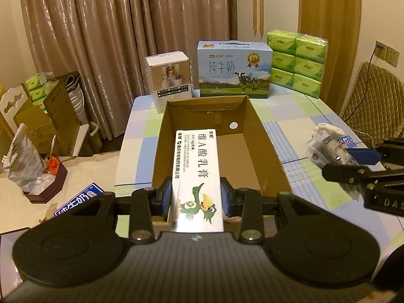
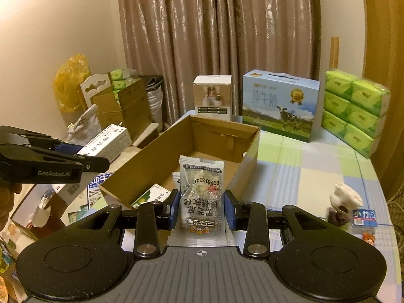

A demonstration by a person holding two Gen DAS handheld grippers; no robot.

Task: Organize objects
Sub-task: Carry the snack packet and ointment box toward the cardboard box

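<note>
The left gripper (image 1: pixel 197 197) is clenched on a white ointment box (image 1: pixel 195 176), which pokes forward over the open carton (image 1: pixel 255 136). The right gripper (image 2: pixel 202 207) grasps a clear snack packet (image 2: pixel 202 197) before the carton's near corner. Only the right view shows a green-white box (image 2: pixel 151 195) lying inside the carton, left of those jaws.

I see a white ointment box (image 1: pixel 197 176) at 6 o'clock of the open carton (image 1: pixel 255 136); a clear snack packet (image 2: pixel 202 194) hangs upright.
</note>
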